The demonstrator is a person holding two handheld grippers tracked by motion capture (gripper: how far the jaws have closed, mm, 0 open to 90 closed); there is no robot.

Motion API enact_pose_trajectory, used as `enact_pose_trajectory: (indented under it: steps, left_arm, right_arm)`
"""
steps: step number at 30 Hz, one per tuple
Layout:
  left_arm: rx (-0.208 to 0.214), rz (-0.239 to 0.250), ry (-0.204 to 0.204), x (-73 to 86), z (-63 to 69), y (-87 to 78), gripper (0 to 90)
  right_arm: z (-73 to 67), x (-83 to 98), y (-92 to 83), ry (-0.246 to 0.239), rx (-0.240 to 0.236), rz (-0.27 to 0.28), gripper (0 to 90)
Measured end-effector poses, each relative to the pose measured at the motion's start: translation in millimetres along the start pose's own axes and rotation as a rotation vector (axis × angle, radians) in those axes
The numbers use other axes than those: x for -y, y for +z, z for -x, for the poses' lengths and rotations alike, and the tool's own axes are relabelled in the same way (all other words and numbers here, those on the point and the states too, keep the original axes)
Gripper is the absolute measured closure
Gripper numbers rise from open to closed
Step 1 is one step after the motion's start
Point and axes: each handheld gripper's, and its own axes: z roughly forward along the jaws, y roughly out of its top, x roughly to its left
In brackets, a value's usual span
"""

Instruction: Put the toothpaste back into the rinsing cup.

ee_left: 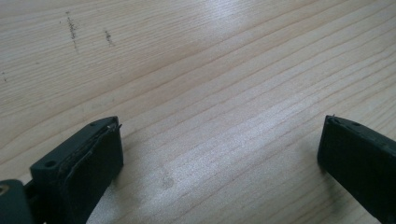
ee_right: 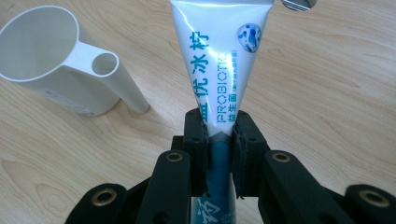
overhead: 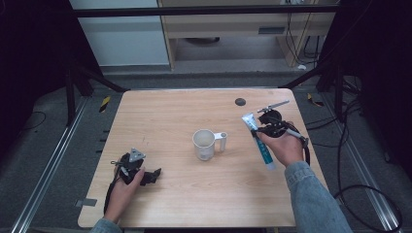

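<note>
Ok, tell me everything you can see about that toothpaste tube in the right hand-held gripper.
The toothpaste tube is a soft, glossy plastic tube, white at its flat crimped end and shading to teal further down, with teal Chinese characters, the word PROBIOTIC and a small blue-dotted emblem. The right hand-held gripper is shut on it around mid-length, pads pressing both sides. In the high view the tube lies slanted on the right part of the wooden table, crimped end pointing away from the person. The white cup stands apart to its left.
</note>
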Motion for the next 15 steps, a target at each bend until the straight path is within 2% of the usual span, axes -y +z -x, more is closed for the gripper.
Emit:
enact_pose_trajectory:
  steps: [15]
  left_arm:
    - [0.000,0.000,0.000,0.0,0.0,0.0,0.0]
  right_arm:
    - [-10.1,-5.7,-5.7,0.002,-0.002,0.080,78.2]
